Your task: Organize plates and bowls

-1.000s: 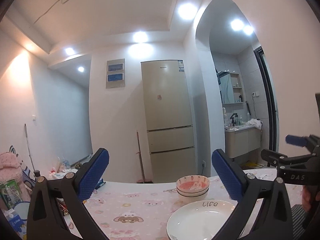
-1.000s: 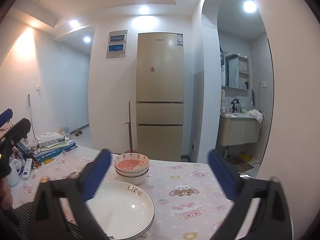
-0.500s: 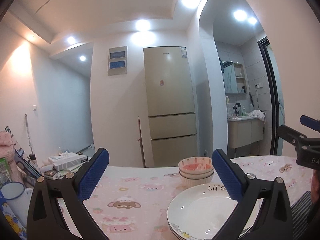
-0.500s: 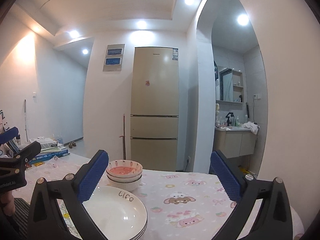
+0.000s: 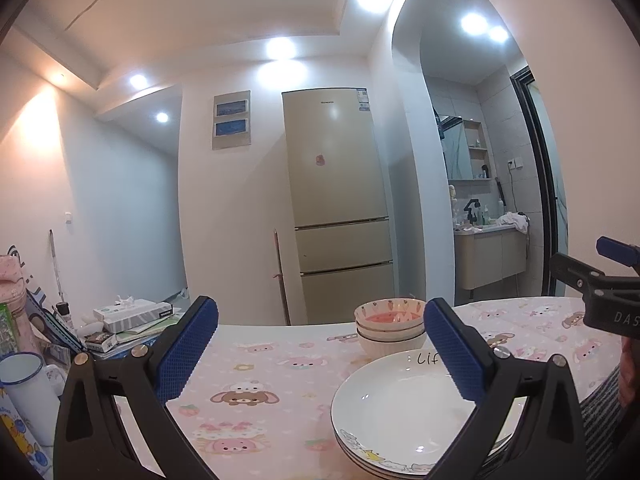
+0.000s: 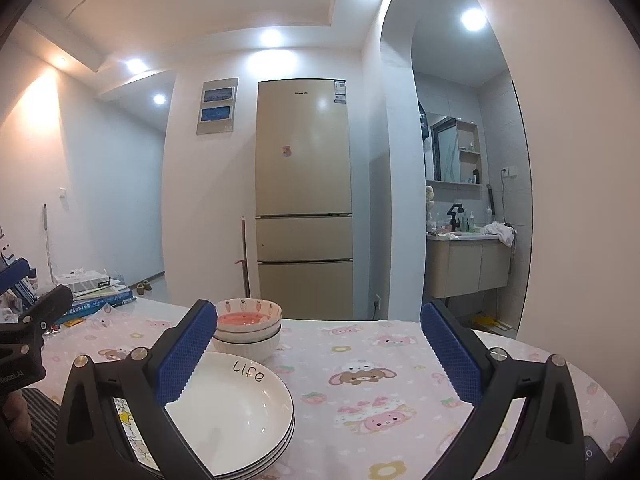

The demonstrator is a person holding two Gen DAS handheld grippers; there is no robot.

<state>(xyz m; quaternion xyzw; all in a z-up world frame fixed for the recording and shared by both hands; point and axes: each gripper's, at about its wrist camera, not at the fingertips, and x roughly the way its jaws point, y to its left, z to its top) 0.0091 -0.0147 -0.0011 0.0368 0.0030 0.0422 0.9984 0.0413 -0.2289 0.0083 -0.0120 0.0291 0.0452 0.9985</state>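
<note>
Both grippers are just hanging above the worktop with nothing in them. The left gripper has its jaws spread wide, blue pads well apart, empty. Same deal with the right gripper, jaws wide open and holding nothing.

The stack of plates sits near the front edge of the pink cartoon-print cloth, white, and the top one has "Life" written at its far rim. In the left wrist view it's down at about 5 o'clock, partly behind the right-hand finger. In the right wrist view it's at about 7 o'clock, partly behind the left-hand finger.

The stack of bowls is directly beyond the plates, looks like it's touching or just about touching the plate rim. The top bowl has a pink inside and a carrot pattern round the rim. From the left wrist it's roughly at 4 o'clock, from the right wrist around 8 o'clock.

Over at the far left of the worktop there's a pile of books with a tissue box on top, and a white enamel mug at the 8 o'clock edge of the left view. A beige fridge stands against the back wall
</note>
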